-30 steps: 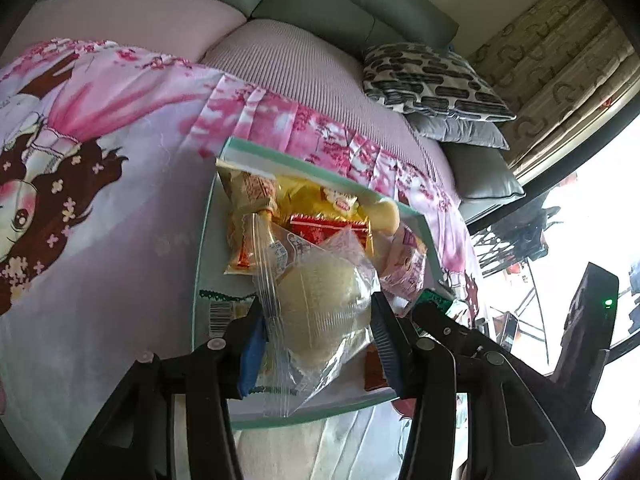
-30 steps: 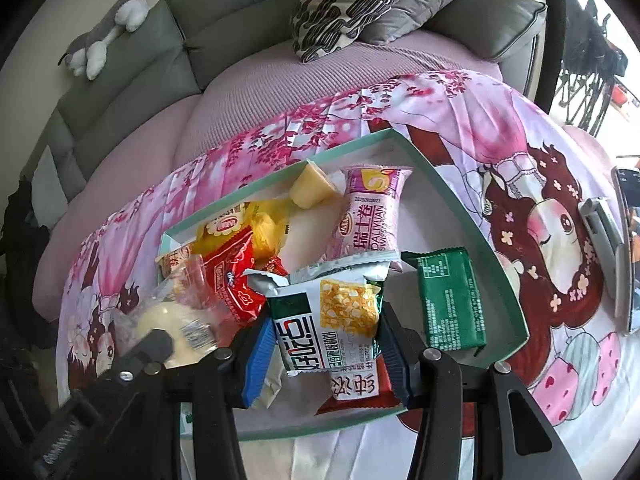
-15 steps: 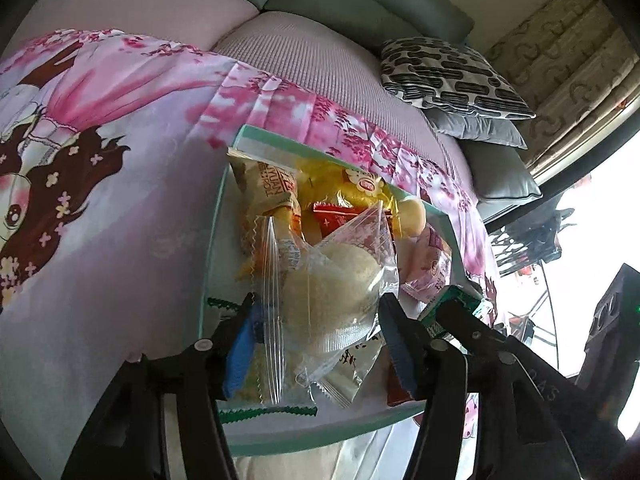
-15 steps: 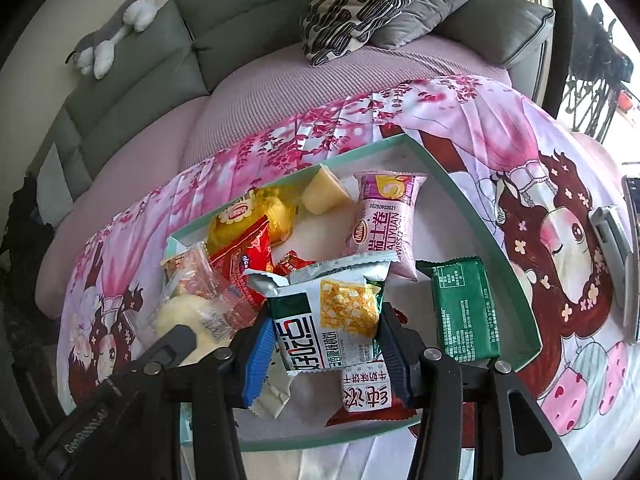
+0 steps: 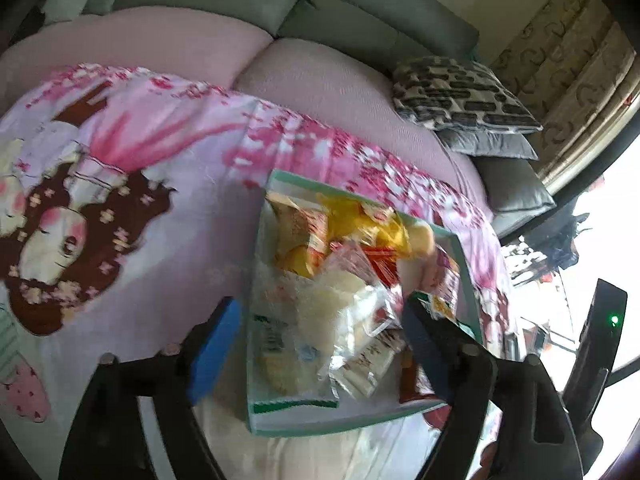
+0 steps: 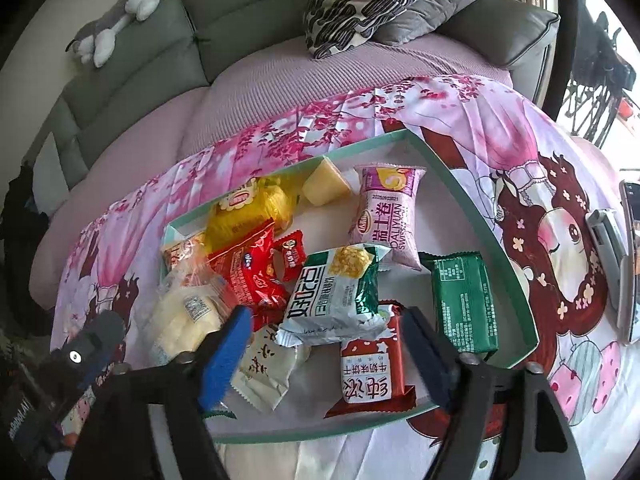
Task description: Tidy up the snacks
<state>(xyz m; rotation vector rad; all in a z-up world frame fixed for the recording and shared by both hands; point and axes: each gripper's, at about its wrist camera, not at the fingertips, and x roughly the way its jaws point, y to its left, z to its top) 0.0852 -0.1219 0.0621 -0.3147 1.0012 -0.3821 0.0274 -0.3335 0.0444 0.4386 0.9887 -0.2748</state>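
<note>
Both tongs stand spread, their jaws having just been opening, and neither pinches anything. The left tongs (image 5: pixel 320 344) frame a clear zip bag of pale buns (image 5: pixel 320 320) that lies loose in the mint-rimmed tray (image 6: pixel 472 208), its blue pads off the plastic on either side. The right tongs (image 6: pixel 326 344) bracket a green-and-white corn snack packet (image 6: pixel 336 296), which lies free across a red milk-biscuit packet (image 6: pixel 370 364) at its 6 o'clock and a white pouch (image 6: pixel 264 368) at its 8 o'clock. In the right wrist view, a green wrapper (image 6: pixel 464 300) lies at 3 o'clock of the corn packet and a pink Swiss-roll packet (image 6: pixel 388 216) at 1 o'clock; yellow and red packs crowd the tray's 10 o'clock corner.

Judged from this, the step is letting go and drawing clear. To do it well, lift each pair straight back along its own line with the jaws wide, so the pads do not snag crinkled film and drag a packet out of place.
</note>
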